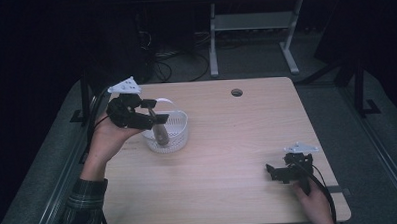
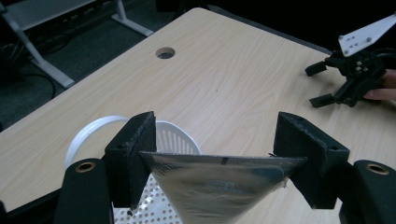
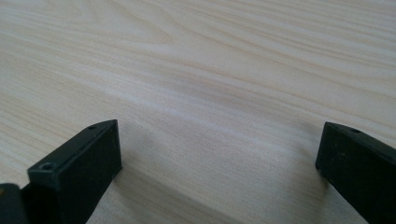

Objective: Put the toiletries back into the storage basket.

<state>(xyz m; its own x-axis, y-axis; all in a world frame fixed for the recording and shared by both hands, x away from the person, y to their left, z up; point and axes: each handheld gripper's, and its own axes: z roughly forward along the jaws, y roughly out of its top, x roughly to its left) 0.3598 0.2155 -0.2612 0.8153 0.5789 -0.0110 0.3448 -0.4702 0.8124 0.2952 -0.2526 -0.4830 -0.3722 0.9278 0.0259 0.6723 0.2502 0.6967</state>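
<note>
My left gripper point(image 1: 155, 111) hangs over a white perforated basket point(image 1: 180, 137) at the table's left. It is shut on a silvery foil pouch point(image 1: 160, 134), whose lower end dips into the basket. In the left gripper view the pouch point(image 2: 219, 184) spans from one jaw to the other, its top edge pinched at both sides, with the basket point(image 2: 93, 130) below it. My right gripper point(image 1: 271, 171) sits low over the wood near the front right corner, open with nothing between its jaws; it is seen as well in the left gripper view point(image 2: 318, 85) and the right gripper view point(image 3: 219, 154).
The light wooden table point(image 1: 227, 141) has a round cable hole point(image 1: 237, 92) near its far edge. A desk frame and cables stand on the dark floor beyond. A plaid sleeve enters at the bottom left.
</note>
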